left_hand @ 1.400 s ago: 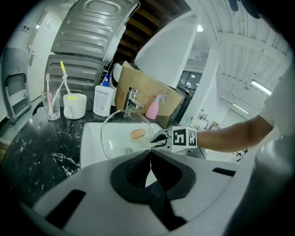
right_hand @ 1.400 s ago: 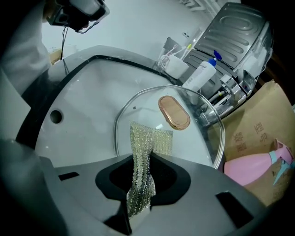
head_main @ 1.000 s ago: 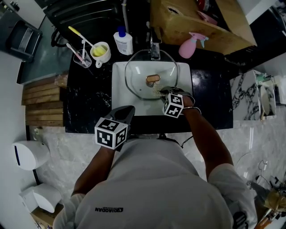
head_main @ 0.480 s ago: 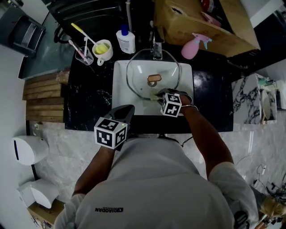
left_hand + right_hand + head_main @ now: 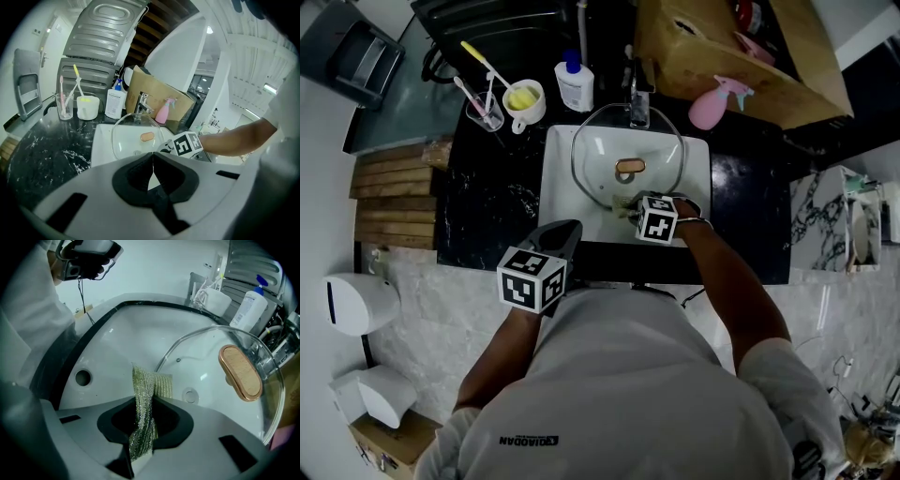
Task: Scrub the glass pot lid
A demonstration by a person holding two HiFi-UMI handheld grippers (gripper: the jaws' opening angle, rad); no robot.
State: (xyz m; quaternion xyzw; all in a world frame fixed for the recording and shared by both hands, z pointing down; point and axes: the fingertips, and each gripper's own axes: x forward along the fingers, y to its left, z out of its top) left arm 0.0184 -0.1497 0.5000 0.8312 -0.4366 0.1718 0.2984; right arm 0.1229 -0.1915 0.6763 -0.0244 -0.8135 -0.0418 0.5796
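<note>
Toothbrushes in a clear glass (image 5: 487, 112) stand far left on the black marble surface (image 5: 487, 206). The left tongs (image 5: 152, 161), pressed together and empty, hover over its front edge. In the white basin (image 5: 555, 187) the round glass pot lid (image 5: 211, 348) leans tilted. The right tongs (image 5: 143, 427) pinch a yellow-green mesh scrubbing cloth (image 5: 145, 380) just beside its rim.

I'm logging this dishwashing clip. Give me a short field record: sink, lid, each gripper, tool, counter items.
sink: white, set in a black counter
glass pot lid: in the sink, knob side showing
right gripper: shut on the scouring pad, at the lid's near rim; contact unclear
left gripper: shut, empty, at the counter's front edge
counter items: white bottle, pink spray bottle
</note>
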